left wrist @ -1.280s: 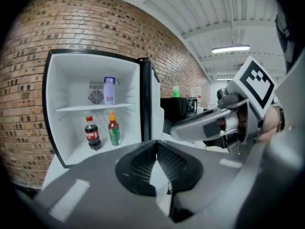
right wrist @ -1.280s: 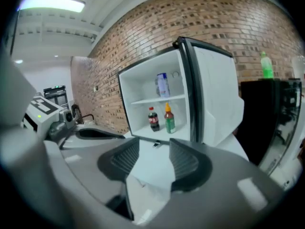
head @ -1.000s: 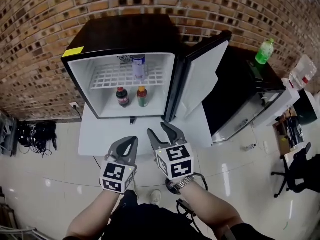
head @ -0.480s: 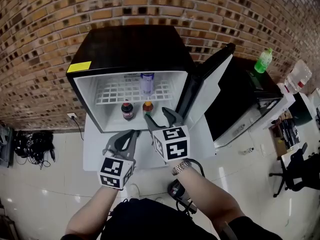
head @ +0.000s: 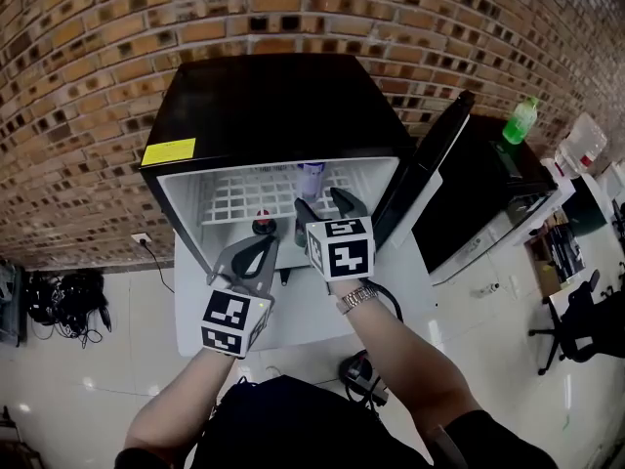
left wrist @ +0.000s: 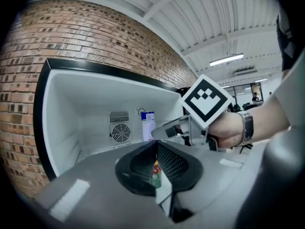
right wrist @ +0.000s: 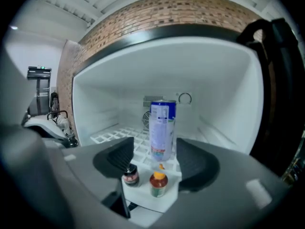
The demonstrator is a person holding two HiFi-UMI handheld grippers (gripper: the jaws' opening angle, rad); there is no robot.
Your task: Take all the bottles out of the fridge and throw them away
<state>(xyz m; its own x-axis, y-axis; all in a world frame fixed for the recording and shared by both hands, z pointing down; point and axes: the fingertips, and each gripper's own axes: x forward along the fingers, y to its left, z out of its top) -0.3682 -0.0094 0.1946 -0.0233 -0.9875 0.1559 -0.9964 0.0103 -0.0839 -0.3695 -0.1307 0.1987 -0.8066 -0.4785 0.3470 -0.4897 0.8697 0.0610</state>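
The black mini fridge (head: 264, 96) stands open, white inside. A tall blue-and-white can (right wrist: 162, 130) stands on its wire shelf (head: 234, 195). Below sit a dark bottle with a red cap (right wrist: 130, 175) and an orange-capped bottle (right wrist: 158, 184). My right gripper (head: 322, 201) is at the fridge mouth; its jaws have just been opening and stand open with nothing between them. My left gripper (head: 264, 247) hangs lower and to the left, in front of the fridge, its jaws shut and empty. In the head view the right gripper hides the orange-capped bottle; the red-capped bottle (head: 262, 225) shows.
The fridge door (head: 430, 179) is swung open to the right. The fridge sits on a low white platform (head: 293, 306). A green bottle (head: 519, 121) stands on the black cabinet (head: 488, 179) to the right. Cables (head: 63, 301) lie on the floor at left.
Both grippers have moved forward and up toward the fridge opening. The right jaws stand wider apart than before. The left jaws remain closed.
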